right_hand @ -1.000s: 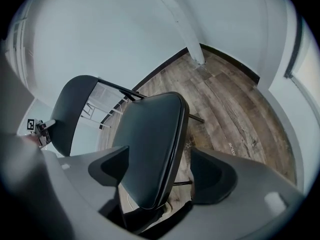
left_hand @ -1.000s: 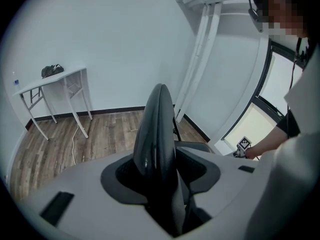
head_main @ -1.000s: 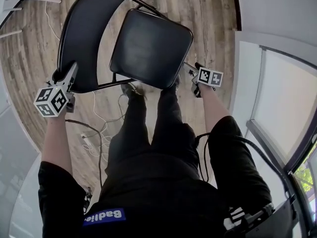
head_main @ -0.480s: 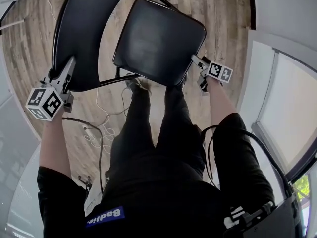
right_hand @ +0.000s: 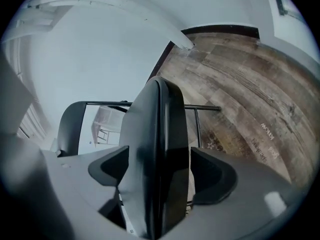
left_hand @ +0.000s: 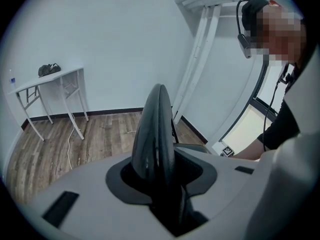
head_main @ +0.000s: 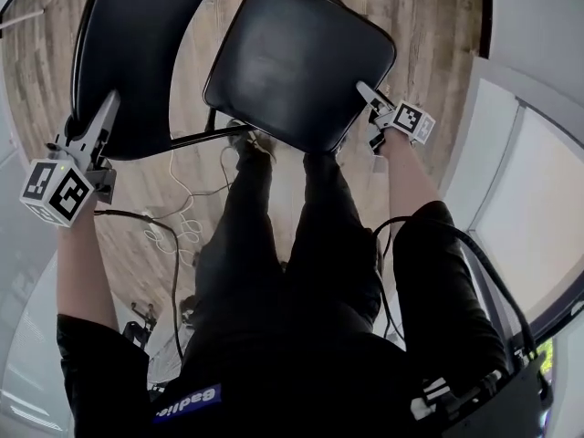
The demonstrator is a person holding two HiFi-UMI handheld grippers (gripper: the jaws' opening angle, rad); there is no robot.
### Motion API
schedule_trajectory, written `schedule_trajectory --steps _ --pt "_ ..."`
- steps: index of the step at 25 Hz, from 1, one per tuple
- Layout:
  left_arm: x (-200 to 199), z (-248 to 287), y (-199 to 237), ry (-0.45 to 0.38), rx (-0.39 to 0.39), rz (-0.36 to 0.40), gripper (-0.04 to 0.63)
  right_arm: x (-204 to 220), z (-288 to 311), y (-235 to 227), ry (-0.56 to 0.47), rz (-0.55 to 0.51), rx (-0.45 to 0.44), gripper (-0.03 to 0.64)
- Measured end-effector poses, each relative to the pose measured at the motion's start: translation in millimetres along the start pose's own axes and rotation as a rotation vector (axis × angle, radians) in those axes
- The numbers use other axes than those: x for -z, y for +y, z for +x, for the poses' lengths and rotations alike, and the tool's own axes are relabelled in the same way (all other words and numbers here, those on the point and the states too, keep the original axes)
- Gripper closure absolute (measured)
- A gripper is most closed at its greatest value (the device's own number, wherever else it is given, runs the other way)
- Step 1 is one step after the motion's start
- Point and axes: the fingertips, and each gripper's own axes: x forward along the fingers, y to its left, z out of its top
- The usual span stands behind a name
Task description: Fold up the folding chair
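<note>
backrest [head_main: 128, 62] left | seat [head_main: 297, 62] right | cables [head_main: 157, 237] on floor [head_main: 429, 35]

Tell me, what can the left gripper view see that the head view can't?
Only the left gripper view shows the dark bundle lying on a white table by the wall, and the headset on the person's head. Only the head view shows the person's legs, the white cables on the floor and the flat top of the chair's seat. Both show the black backrest and the wooden floor.
</note>
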Motion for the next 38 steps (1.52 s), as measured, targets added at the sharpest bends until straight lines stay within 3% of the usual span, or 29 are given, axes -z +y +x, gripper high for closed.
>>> schedule_trajectory --steps 9,12,20,38 --pt "5 -1 0 0.028 -0.035 0.000 0.459 8 17 -10 -0.075 0.096 -0.016 0.257" --pt "4 -2 7 -0.005 -0.036 0.012 0.459 11 19 -8 -0.054 0.114 0.000 0.258" --pt "5 -2 5 -0.004 -0.019 0.013 0.459 11 17 0 -0.057 0.102 0.016 0.259" --pt "-28 -53 -41 -0.004 -0.072 0.083 0.480 15 -9 94 -0.086 0.087 0.057 0.298"
